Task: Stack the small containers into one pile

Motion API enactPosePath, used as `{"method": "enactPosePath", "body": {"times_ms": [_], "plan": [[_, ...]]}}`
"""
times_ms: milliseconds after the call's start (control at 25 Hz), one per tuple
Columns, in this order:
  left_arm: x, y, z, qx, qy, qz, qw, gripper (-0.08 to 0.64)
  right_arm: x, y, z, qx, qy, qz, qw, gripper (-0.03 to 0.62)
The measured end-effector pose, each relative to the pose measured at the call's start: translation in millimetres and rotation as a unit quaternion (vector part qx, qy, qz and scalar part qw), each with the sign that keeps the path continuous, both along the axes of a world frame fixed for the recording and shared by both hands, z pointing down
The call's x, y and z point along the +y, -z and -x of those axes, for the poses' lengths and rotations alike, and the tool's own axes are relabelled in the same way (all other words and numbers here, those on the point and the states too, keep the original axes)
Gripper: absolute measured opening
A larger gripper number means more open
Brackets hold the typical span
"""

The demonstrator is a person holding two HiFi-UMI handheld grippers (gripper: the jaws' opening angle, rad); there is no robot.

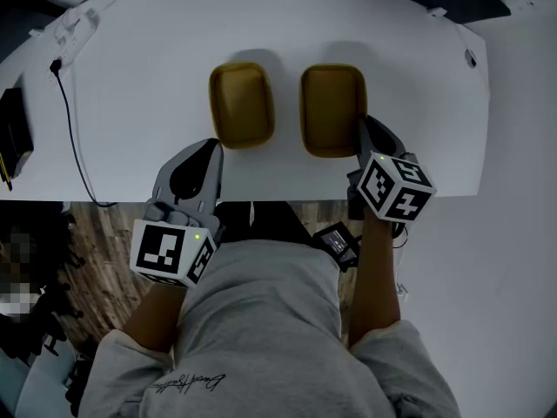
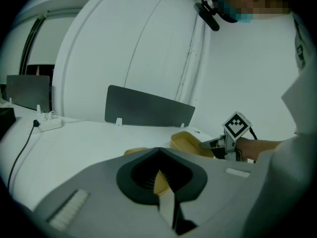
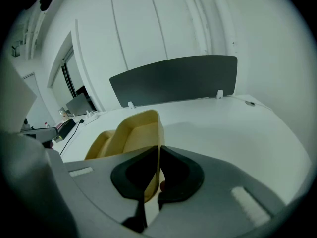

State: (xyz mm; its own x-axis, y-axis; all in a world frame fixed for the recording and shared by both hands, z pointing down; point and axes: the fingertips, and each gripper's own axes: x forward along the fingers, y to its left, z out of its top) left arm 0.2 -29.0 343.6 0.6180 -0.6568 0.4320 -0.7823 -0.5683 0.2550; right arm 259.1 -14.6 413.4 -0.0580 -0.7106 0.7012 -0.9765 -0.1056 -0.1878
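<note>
On bench (image 1: pixel 130 103): left container (image 1: pixel 241 104), right container (image 1: pixel 332 109) side by side. At right container's near-right wall: right gripper (image 1: pixel 364 133), jaws clamped on it. Before left container: left gripper (image 1: pixel 211 146).

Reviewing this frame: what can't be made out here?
- Head view: near corner of right container, hidden under right gripper; whether its base is off the table is unclear.
- Left gripper view: left container mostly hidden behind left gripper.
- Head view: black device cut off by left edge.
</note>
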Motion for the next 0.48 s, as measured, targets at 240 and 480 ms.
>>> {"method": "enactPosePath", "body": {"times_ms": [240,480], "plan": [[1,8,13,0.005,0.009,-0.006,0.9999,0.002,-3,13,13,-0.001,0.009,-0.008,1.0,0.029],[3,13,27,0.007,0.018,-0.018,0.9997,0.002,-8,19,34,-0.011,0.027,-0.012,0.999,0.029]]}}
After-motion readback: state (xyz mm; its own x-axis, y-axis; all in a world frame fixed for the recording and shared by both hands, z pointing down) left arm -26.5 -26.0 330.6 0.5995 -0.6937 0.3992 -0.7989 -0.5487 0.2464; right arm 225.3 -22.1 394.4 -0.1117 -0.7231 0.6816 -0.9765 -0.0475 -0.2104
